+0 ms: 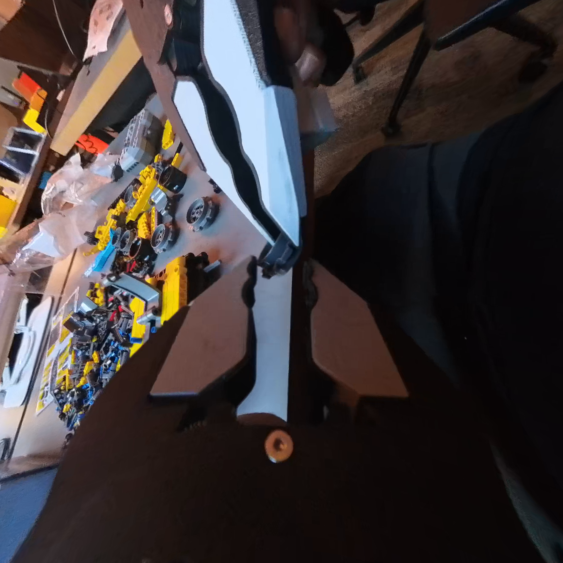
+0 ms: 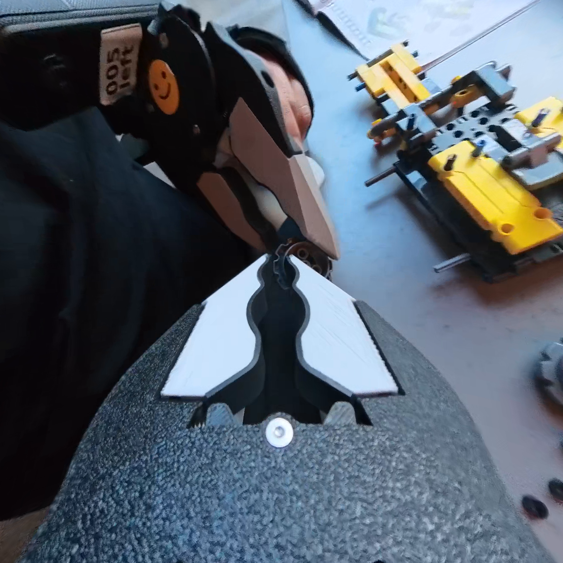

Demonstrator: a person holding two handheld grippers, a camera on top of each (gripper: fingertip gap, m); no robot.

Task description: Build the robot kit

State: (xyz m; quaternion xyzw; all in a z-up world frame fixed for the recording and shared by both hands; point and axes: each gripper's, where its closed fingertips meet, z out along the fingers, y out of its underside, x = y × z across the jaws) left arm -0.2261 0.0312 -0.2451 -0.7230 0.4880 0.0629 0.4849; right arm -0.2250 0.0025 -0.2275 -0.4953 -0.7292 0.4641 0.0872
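Observation:
A small grey toothed wheel (image 1: pixel 277 258) hangs in the air at the table's near edge, between both grippers. My left gripper (image 1: pixel 280 265), with tan fingers, is closed around the wheel from below. My right gripper (image 2: pixel 281 265), with white fingers, is shut on the wheel's dark toothed rim (image 2: pixel 281 272). In the left wrist view the right gripper (image 1: pixel 283 243) comes down from above onto the wheel. In the right wrist view the left gripper (image 2: pixel 300 251) reaches in from the upper left, held by a hand (image 2: pixel 292 100), and the wheel's hub (image 2: pixel 307 254) shows between its fingers.
A yellow and grey brick-built chassis (image 2: pixel 457 152) lies on the table (image 2: pixel 396 335). Loose wheels (image 1: pixel 202 213), a heap of small bricks (image 1: pixel 100 341) and plastic bags (image 1: pixel 67 189) lie farther off. Another grey wheel (image 2: pixel 551 368) and small black parts (image 2: pixel 534 510) lie near. Dark clothing (image 2: pixel 91 243) lies beyond the table edge. Both grippers' tips are close together, under 4 cm apart.

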